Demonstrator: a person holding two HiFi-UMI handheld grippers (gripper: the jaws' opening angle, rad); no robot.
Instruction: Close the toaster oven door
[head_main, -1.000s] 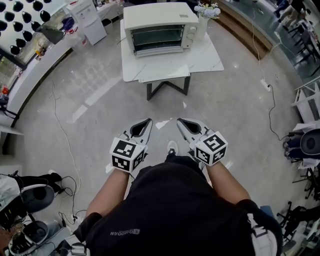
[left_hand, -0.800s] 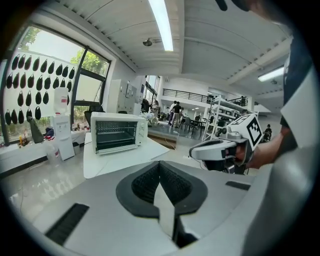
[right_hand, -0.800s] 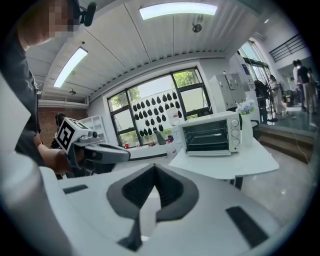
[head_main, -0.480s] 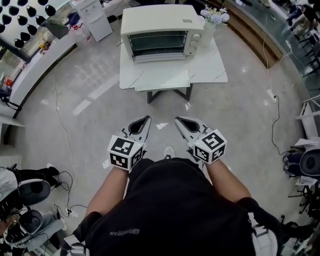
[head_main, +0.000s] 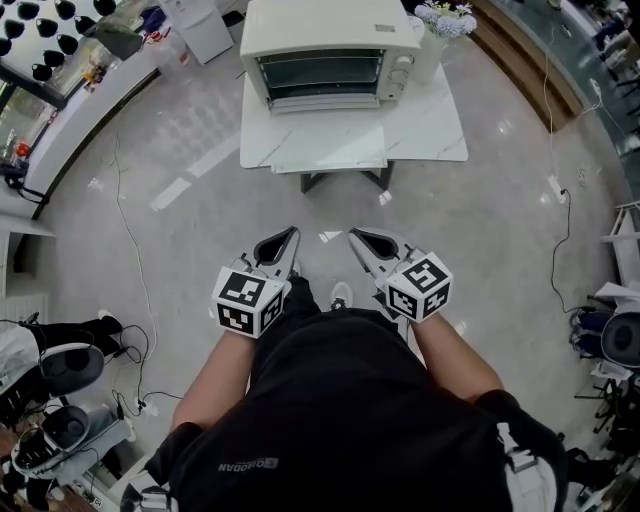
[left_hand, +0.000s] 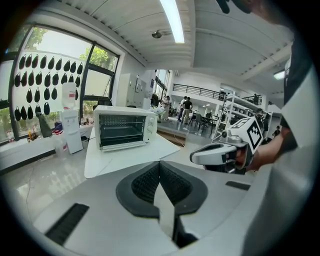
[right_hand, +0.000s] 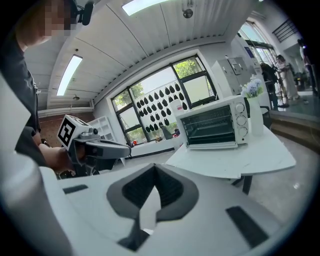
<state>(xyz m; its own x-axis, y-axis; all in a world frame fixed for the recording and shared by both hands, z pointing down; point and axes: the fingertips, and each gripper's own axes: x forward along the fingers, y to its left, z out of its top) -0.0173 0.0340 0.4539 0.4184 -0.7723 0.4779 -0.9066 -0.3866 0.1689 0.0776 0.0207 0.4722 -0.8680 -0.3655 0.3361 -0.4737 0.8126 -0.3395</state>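
Note:
The cream toaster oven (head_main: 325, 50) stands at the back of a white marble table (head_main: 430, 125), far ahead of me. Its dark inside with wire racks shows, and a pale strip, seemingly the lowered door (head_main: 320, 102), runs along its bottom front. Both gripper views also catch the oven (left_hand: 124, 127) (right_hand: 212, 124). My left gripper (head_main: 288, 236) and right gripper (head_main: 357, 238) hang side by side at waist height over the floor, well short of the table. Both are shut with nothing between the pads (left_hand: 150, 182) (right_hand: 167, 187).
A vase of flowers (head_main: 440, 22) stands right of the oven. A white cabinet (head_main: 200, 28) is beyond the table's left. Cables (head_main: 135, 280) trail over the grey floor, with equipment at lower left (head_main: 60, 370) and right (head_main: 620, 330). My shoe (head_main: 343, 295) shows between the grippers.
The table and oven have come closer and now sit higher and larger in the head view. Both grippers keep the same shut pose in front of my body.

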